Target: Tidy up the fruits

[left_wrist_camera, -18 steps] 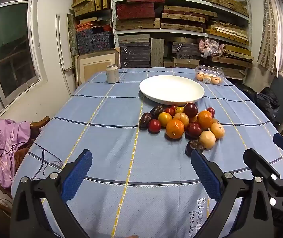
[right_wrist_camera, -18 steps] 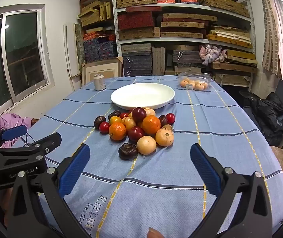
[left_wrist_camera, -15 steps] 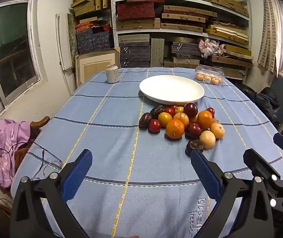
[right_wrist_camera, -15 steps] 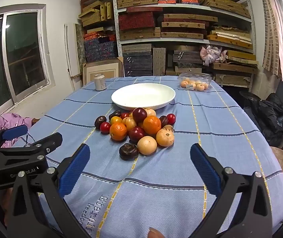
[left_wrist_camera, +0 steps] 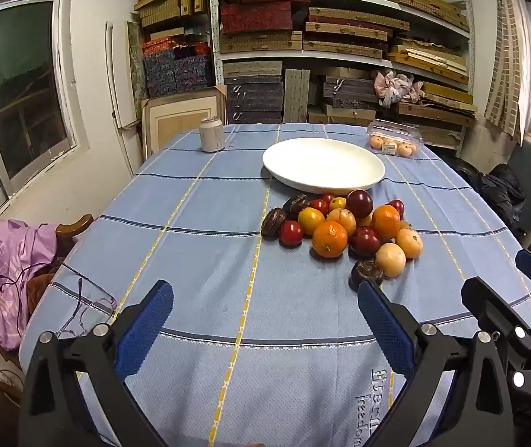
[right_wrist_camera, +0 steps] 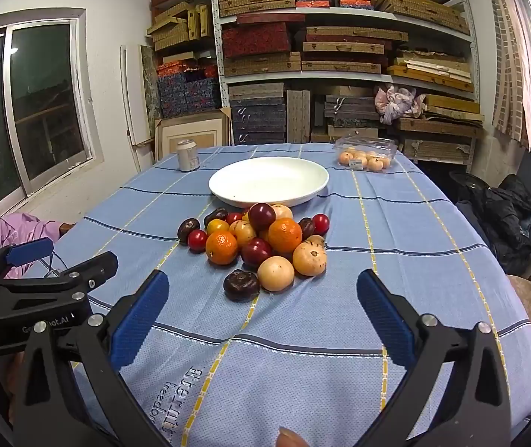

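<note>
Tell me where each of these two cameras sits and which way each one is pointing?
Left wrist: rides the left gripper, looking forward over the table; its blue fingers frame the view, the right gripper at right.
Right wrist: rides the right gripper, facing likewise; the left gripper shows at left, a fingertip below.
Shared: fruit pile, white plate, can, shelves.
</note>
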